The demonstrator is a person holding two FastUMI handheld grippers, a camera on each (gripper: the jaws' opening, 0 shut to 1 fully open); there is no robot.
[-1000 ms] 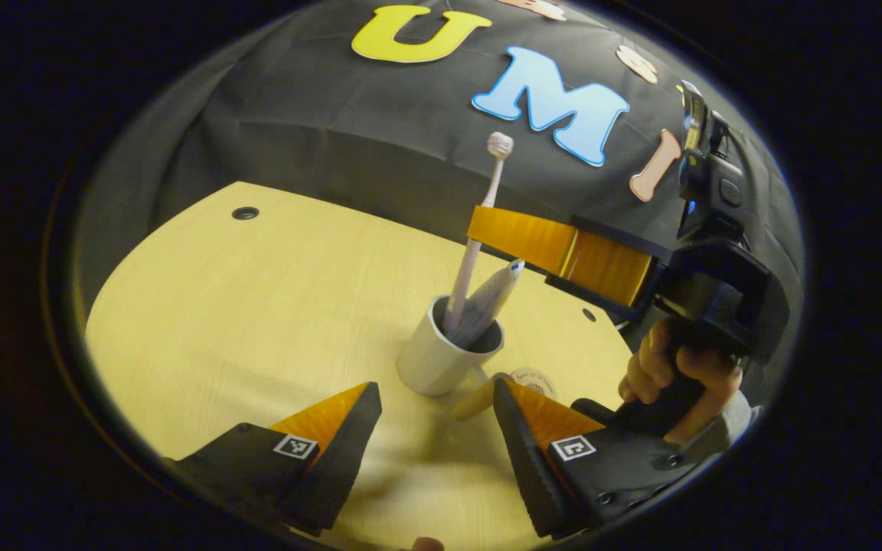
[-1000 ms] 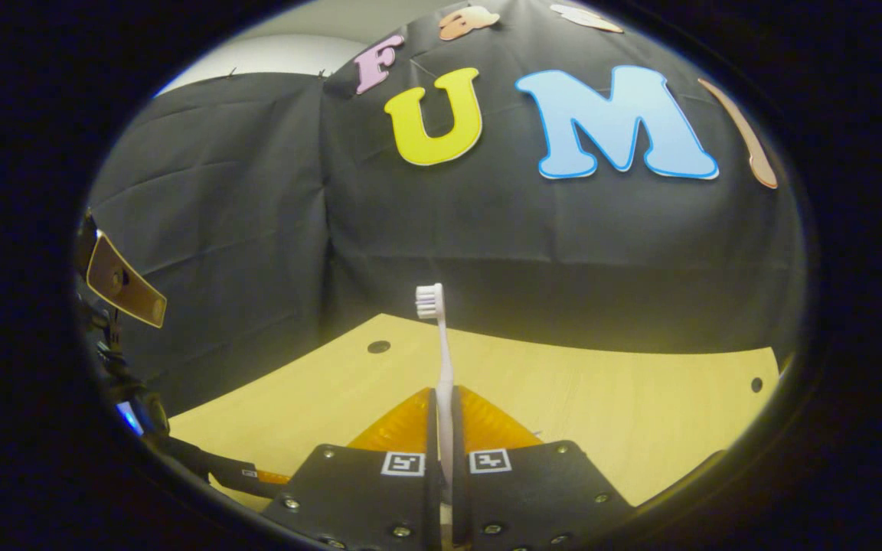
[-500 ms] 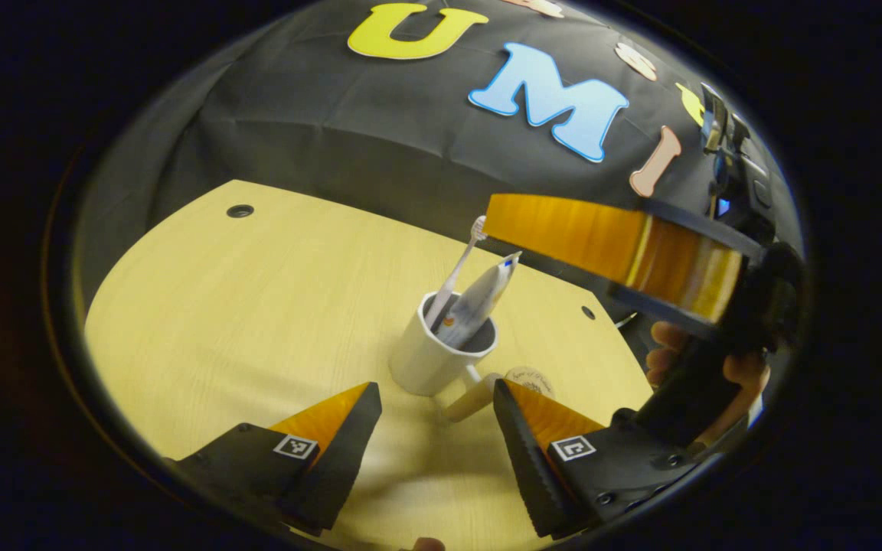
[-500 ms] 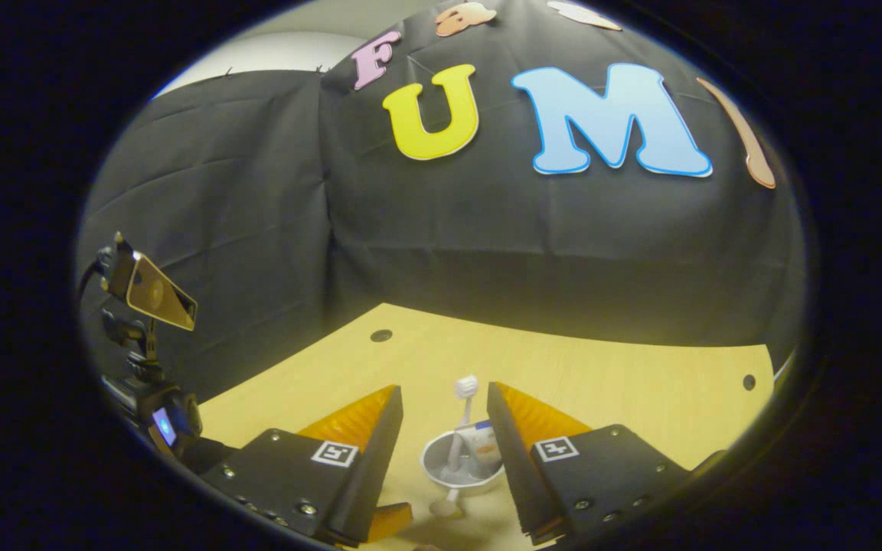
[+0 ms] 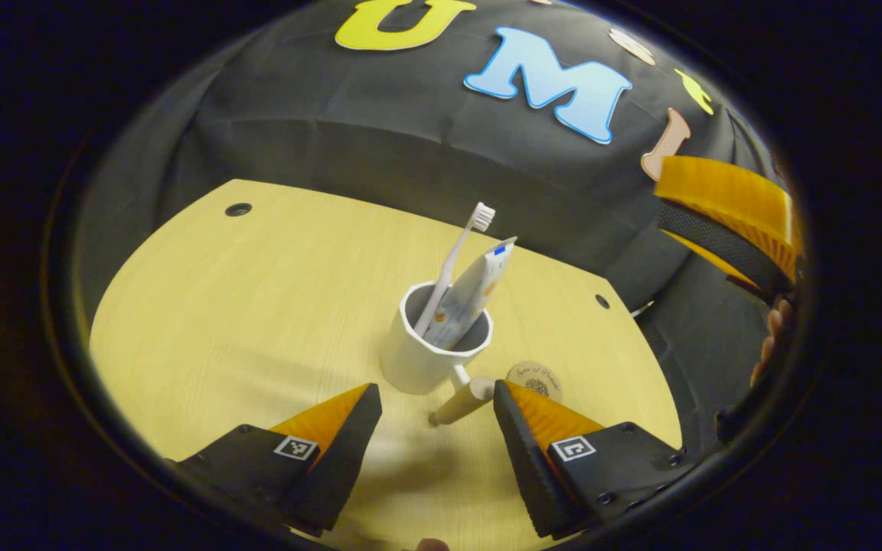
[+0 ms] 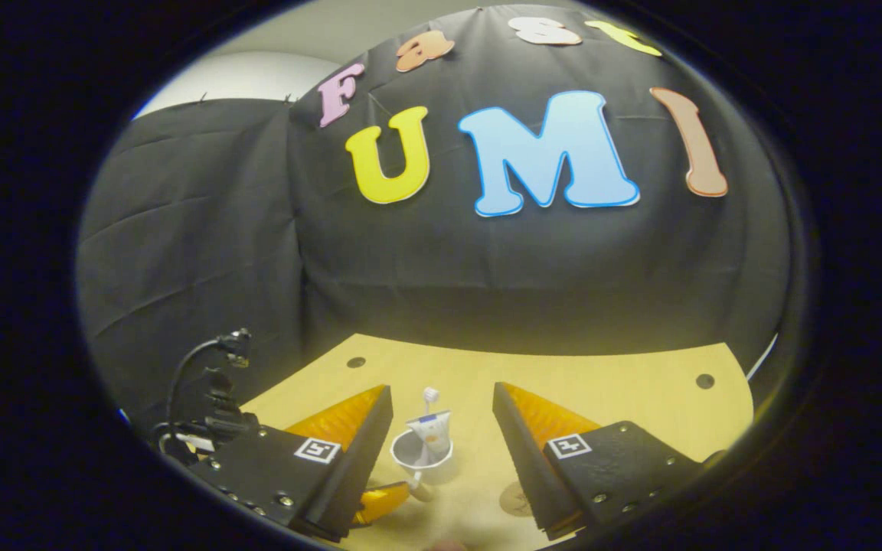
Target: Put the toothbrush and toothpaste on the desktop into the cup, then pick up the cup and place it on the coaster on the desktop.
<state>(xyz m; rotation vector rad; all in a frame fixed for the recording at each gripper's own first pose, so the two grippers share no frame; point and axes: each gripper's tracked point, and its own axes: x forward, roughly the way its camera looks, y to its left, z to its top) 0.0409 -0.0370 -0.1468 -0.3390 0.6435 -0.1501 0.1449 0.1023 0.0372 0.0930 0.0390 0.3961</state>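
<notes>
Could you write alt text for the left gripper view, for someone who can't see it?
A white cup on a wooden desk holds a toothbrush and toothpaste. The left gripper is open in front of it, with a round coaster just right of the cup.

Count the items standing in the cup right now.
2: a toothbrush leaning at the left side of the white cup, and a toothpaste tube beside it on the right. Anything lower inside the cup would be hidden.

left tongs (image 5: pixel 437 444): square tag markers, screws | right tongs (image 6: pixel 441 451): same, black cable
</notes>
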